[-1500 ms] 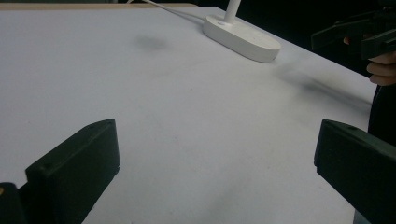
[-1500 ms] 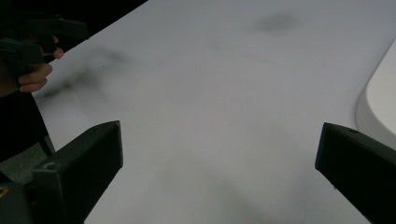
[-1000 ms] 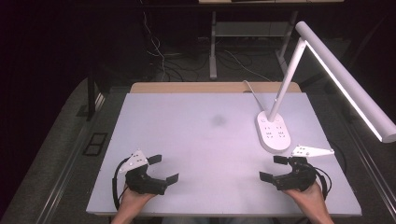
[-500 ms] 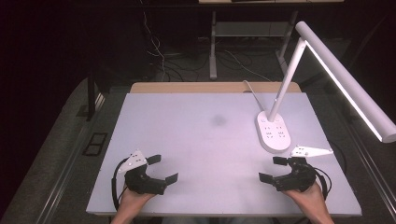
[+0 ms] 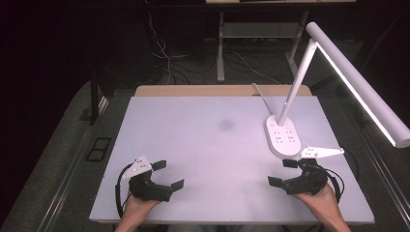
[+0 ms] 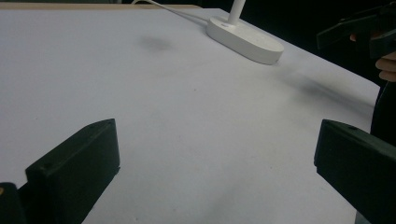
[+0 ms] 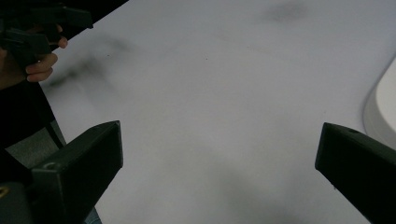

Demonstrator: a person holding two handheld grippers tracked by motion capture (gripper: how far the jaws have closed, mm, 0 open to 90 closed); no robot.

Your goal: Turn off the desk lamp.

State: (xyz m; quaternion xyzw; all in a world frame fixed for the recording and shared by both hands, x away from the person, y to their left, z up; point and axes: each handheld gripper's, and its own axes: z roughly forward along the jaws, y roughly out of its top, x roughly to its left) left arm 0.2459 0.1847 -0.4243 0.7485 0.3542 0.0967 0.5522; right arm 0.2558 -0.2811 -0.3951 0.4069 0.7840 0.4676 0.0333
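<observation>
High view: left gripper [image 5: 168, 175] and right gripper [image 5: 283, 172] gape wide, empty; lamp [image 5: 283, 137] beside right.

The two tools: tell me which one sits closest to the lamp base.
The right tool. It sits just in front of the white lamp base, while the left tool is far across the table. Both stand open.

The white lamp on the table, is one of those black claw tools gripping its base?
No: in the high view the lamp base stands free, with the right gripper open just near it.
</observation>
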